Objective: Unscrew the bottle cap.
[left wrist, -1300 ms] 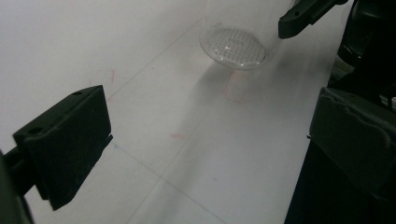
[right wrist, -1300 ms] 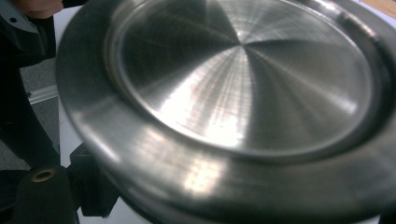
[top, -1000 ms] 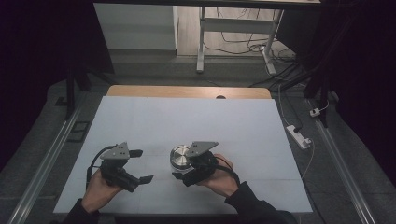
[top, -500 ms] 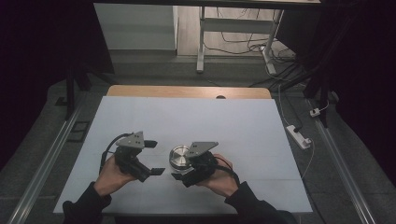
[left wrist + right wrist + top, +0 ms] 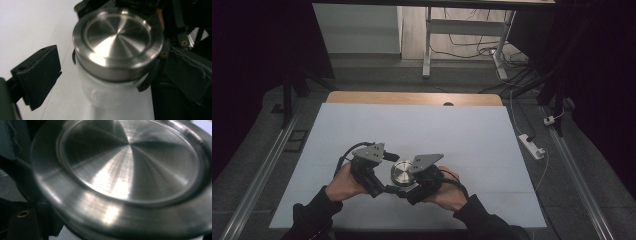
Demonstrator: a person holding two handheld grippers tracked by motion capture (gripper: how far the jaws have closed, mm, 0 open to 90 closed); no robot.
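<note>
High view: jar point(image 5: 402, 176) clamped by right gripper point(image 5: 414, 184) to brace it; left gripper point(image 5: 379, 186) spread wide beside metal lid point(image 5: 117, 40), likely for unscrewing.

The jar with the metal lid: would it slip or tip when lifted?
The lid looks smooth, so a gripper would probably slip on it. The jar below seems clear, glass or plastic, so possibly fragile. Its squat shape makes tipping unlikely.
</note>
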